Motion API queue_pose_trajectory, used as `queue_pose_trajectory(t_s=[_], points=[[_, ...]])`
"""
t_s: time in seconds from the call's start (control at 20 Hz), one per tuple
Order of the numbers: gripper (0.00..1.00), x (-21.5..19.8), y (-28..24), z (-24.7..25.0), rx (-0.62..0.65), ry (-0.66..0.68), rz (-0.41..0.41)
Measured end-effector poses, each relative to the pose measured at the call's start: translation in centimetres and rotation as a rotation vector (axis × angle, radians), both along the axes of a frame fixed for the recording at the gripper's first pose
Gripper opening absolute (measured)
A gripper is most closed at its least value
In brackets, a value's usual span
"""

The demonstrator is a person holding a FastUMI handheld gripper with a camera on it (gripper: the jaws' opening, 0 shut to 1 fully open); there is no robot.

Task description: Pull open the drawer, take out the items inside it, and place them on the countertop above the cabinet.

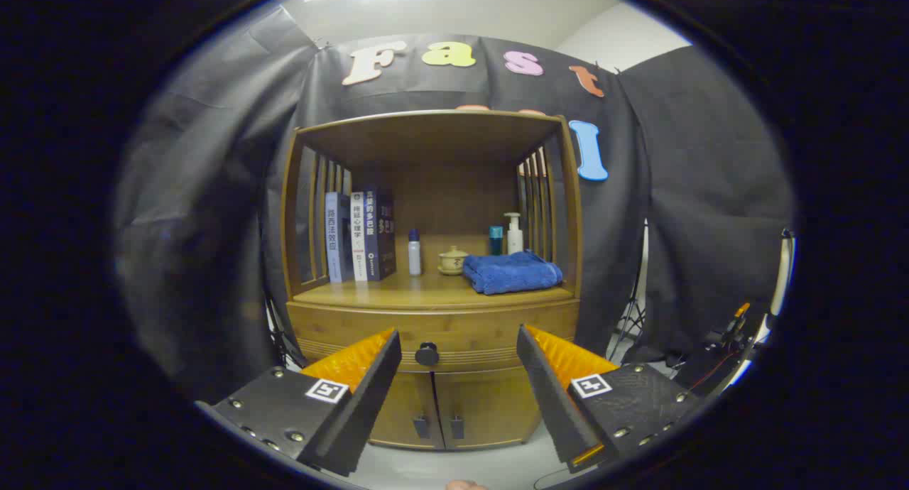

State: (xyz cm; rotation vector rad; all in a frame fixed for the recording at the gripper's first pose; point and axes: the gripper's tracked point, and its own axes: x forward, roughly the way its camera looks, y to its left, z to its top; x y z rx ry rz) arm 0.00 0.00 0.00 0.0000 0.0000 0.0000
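- The claw [458,351] stands wide open and empty, its fingers [355,362] spread either side of the drawer knob [427,354]; likely lined up for a grasp on it, though well short of it.
- The drawer [433,337] sits shut beneath the bench [426,291], so its contents are hidden; nothing is taken out yet.
- The bench carries books [358,238], a small bottle [415,252], a teapot [452,260] and a blue towel [513,272]; bare wood in front leaves room for items.

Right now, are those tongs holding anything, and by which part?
Nothing is held. The tongs stand open and apart, short of the cabinet; the closed drawer's black knob sits beyond them, untouched.
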Motion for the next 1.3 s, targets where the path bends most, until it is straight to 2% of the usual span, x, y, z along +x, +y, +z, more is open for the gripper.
queue_pose_trajectory(t_s=[0.25, 0.75, 0.9, 1.3], points=[[0.98, -0.6, 3.8, -0.7, -0.056, -0.012, 0.067], [0.98, 0.1, 6.6, -3.7, -0.136, 0.007, 0.119], [0.98, 0.5, 5.9, -3.1, -0.131, -0.012, 0.109], [0.98, 4.0, 2.7, -2.4, -0.055, -0.054, -0.003]])
